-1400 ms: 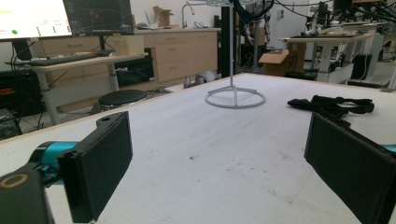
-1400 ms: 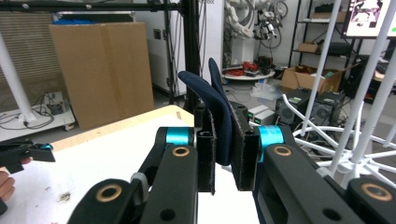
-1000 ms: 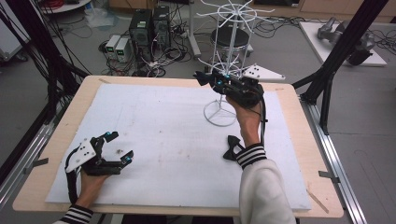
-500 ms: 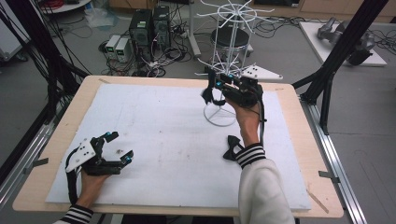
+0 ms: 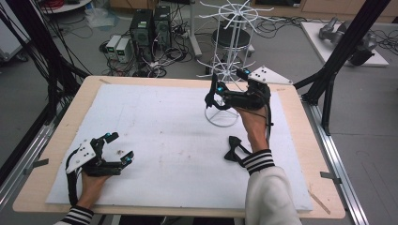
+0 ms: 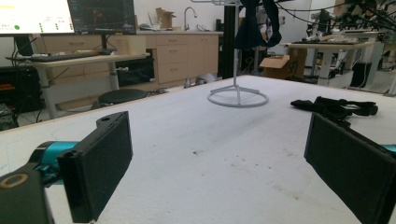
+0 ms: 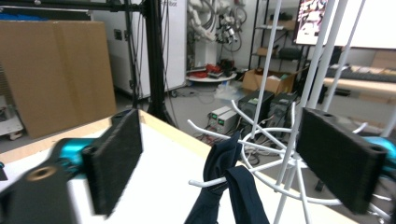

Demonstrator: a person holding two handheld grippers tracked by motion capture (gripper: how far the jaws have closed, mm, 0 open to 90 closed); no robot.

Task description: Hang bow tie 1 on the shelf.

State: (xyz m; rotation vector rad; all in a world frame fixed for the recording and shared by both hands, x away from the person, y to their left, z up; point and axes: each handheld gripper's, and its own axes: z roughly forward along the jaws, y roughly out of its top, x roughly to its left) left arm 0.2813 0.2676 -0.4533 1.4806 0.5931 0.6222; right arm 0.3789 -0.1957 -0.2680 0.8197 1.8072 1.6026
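The table (image 5: pixel 155 117) carries a white mat, and the white wire rack (image 5: pixel 224 70) stands at its far side. A dark bow tie (image 7: pixel 229 186) hangs over one of the rack's lower prongs. The right claw (image 5: pixel 212 93) sits just beside that prong; its jaws have just been opening and stand apart, the tie between them but not pinched. A second bow tie (image 5: pixel 234 149) lies on the mat by the right sleeve. The left claw (image 5: pixel 119 147) rests near the front left, jaws apart and empty.

White stand base (image 6: pixel 237 98) on table (image 6: pixel 196 154); black bow tie (image 6: pixel 334 108) nearby (apart).
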